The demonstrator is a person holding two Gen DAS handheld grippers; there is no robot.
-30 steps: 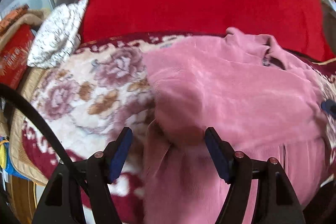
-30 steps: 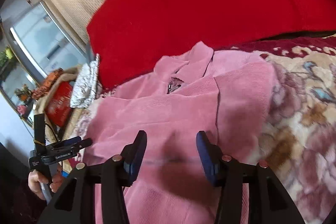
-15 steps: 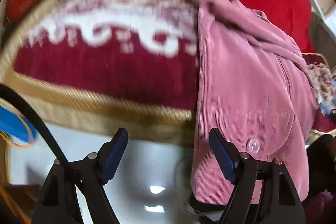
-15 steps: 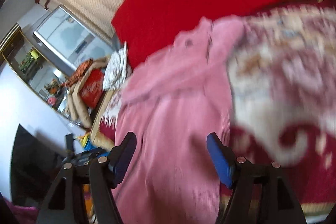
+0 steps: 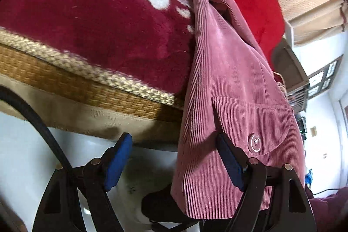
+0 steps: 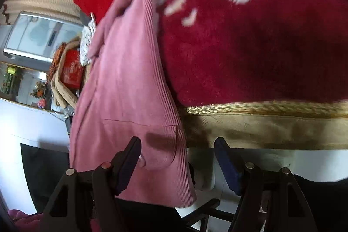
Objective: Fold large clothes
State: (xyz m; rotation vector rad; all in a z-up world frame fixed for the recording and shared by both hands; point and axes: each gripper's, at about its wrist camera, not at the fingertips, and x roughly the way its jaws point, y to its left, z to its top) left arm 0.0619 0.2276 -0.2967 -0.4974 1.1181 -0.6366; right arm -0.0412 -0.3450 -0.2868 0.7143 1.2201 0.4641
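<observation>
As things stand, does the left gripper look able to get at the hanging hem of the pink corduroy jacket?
Probably yes. The left gripper is open, with the pink corduroy jacket hanging off the bed edge right before it. The jacket's side edge already lies between the fingers, and nothing blocks the hem.

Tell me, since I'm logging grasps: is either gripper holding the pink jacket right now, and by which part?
Neither. The left gripper and right gripper both have open jaws straddling a side edge of the pink jacket near its hem, pads not pressing.

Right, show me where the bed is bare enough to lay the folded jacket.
Free: dark red floral blanket left of the pink corduroy jacket, and right of it in the right wrist view. Crowded: the jacket's strip over the bed edge.
</observation>
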